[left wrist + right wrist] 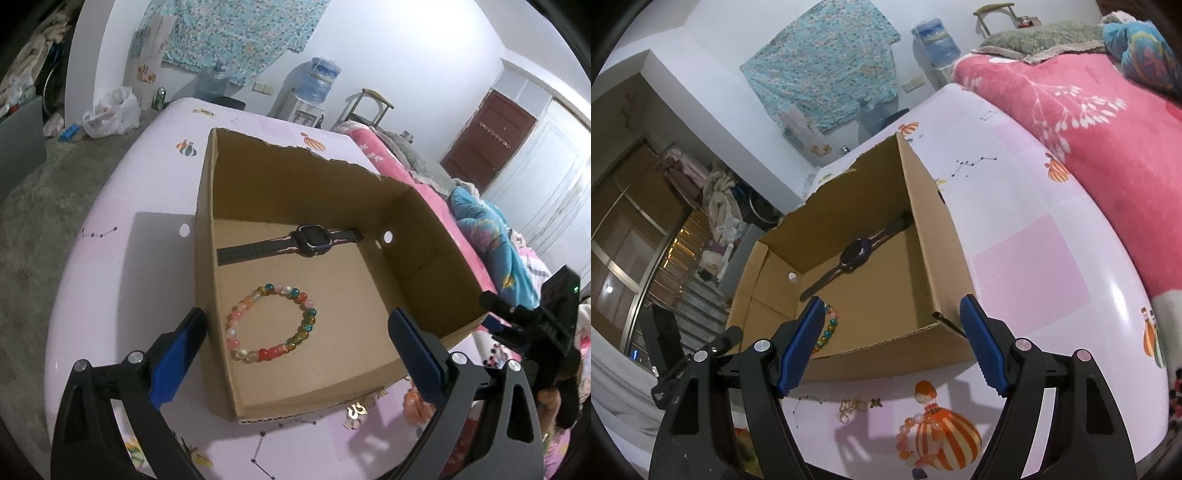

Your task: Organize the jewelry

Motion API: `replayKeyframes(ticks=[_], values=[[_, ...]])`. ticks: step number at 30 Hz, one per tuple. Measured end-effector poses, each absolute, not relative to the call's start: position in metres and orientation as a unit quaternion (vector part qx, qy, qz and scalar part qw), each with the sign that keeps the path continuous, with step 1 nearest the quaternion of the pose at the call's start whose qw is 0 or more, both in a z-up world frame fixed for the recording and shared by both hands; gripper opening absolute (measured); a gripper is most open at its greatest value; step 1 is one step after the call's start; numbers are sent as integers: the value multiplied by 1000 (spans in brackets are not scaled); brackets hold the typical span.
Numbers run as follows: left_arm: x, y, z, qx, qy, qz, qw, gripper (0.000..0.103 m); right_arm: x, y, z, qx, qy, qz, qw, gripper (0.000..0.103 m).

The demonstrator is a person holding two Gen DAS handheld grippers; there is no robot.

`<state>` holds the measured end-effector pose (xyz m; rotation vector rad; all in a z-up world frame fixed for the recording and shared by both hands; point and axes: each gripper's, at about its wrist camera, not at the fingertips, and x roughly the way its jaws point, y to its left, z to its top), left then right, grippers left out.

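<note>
Cardboard box (280,402) on the surface (1034,236) holds watch (308,240) and beaded bracelet (271,321). Orange bracelet (916,435) and gold trinket (851,406) lie outside near box's front wall. Left tongs (295,354) and right tongs (890,343) both apart, empty, angled down over box.

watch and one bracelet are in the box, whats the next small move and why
Probably lower the open right claw onto the orange beaded bracelet lying on the table just in front of the cardboard box. Both claws are empty, the watch and the multicolour bracelet already lie inside, and that bracelet sits nearest the right claw.
</note>
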<state>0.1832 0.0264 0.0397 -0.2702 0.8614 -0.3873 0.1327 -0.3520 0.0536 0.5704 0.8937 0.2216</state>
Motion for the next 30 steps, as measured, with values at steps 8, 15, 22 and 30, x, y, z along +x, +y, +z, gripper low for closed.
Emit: replayKeyframes(ticks=[8, 15, 22, 30], values=[[183, 29, 39, -121, 402, -184, 889, 97, 127, -355, 53, 280, 420, 106, 857, 73], [152, 44, 43, -100, 386, -163, 903, 97, 107, -363, 54, 259, 419, 76, 867, 83], [123, 50, 18, -77, 420, -140, 893, 98, 84, -365, 35, 245, 450, 49, 858, 86], [120, 36, -25, -11, 464, -102, 880, 98, 81, -365, 11, 249, 483, 34, 839, 86]])
